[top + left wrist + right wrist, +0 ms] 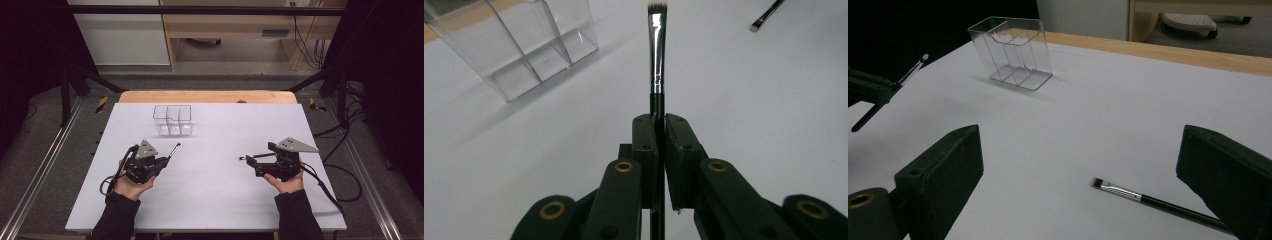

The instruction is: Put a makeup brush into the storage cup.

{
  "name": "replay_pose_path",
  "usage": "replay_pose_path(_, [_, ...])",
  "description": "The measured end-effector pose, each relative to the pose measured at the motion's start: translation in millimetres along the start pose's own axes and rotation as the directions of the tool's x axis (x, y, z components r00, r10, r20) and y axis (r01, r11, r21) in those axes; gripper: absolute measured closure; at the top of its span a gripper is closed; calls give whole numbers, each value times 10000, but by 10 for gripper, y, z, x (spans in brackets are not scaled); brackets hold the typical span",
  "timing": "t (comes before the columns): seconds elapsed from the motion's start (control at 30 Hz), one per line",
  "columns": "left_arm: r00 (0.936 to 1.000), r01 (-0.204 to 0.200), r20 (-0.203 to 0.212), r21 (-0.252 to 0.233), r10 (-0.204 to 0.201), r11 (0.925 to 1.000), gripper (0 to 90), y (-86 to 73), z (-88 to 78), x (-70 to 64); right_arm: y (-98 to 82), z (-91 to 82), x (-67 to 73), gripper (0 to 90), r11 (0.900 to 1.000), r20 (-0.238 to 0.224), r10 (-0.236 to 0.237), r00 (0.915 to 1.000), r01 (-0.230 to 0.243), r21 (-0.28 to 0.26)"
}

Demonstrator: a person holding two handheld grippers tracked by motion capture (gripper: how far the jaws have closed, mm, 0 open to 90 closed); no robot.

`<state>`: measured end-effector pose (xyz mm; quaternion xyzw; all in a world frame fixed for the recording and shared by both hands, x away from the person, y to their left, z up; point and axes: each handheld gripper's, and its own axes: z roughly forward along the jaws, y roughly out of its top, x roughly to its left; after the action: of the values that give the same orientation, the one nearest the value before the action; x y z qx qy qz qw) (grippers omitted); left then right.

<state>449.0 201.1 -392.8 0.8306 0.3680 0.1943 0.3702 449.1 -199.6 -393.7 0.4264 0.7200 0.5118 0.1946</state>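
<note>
Left gripper (658, 131) jaws clamped on a brush (657, 55), bristles pointing to 12 o'clock in the left gripper view. Right gripper (1078, 165) jaws wide apart, nothing gripped; second brush (1148, 199) lies on the table (215, 200) between them, its handle passing toward 4 o'clock. Clear organizer (172, 120) stands at 1 o'clock from the left gripper.

On the desk (210, 200), toward the far edge and left of centre: an organizer (173, 120), standing upright. Nearer, at left, the left gripper (162, 161), with a brush (657, 60) between its fingers (646, 145), tip aimed toward the organizer's right side. At right, well apart, the right gripper (257, 161); a second brush (1148, 199) flat on the desk between its spread fingers (943, 175), tip toward the left gripper.
</note>
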Motion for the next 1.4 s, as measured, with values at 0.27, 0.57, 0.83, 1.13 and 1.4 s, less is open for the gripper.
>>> replay_pose_path(0.27, [9999, 97, -51, -610, -101, 9981, 835, 18, -45, -50, 58, 21, 82, 59, 9993, -81, 117, 9999, -120, -353])
replay_pose_path(0.57, [9999, 113, -48, -950, -118, 9954, 835, 55, -32, -153, 126, 48, 159, 64, 9985, -149, 256, 9996, -263, -479])
replay_pose_path(0.83, [9998, -111, -163, -1125, 93, 9936, 835, 109, 12, -245, 187, 128, 265, 70, 9986, -283, 222, 9994, -236, -480])
replay_pose_path(1.13, [10000, 48, -13, -1308, -50, 9914, 835, 166, 68, -294, 278, 258, 392, 82, 9972, -612, 394, 9973, -431, -605])
replay_pose_path(1.4, [9997, 217, 122, -1481, -201, 9887, 834, 220, 139, -364, 352, 364, 494, 90, 9957, -938, 492, 9944, -562, -736])
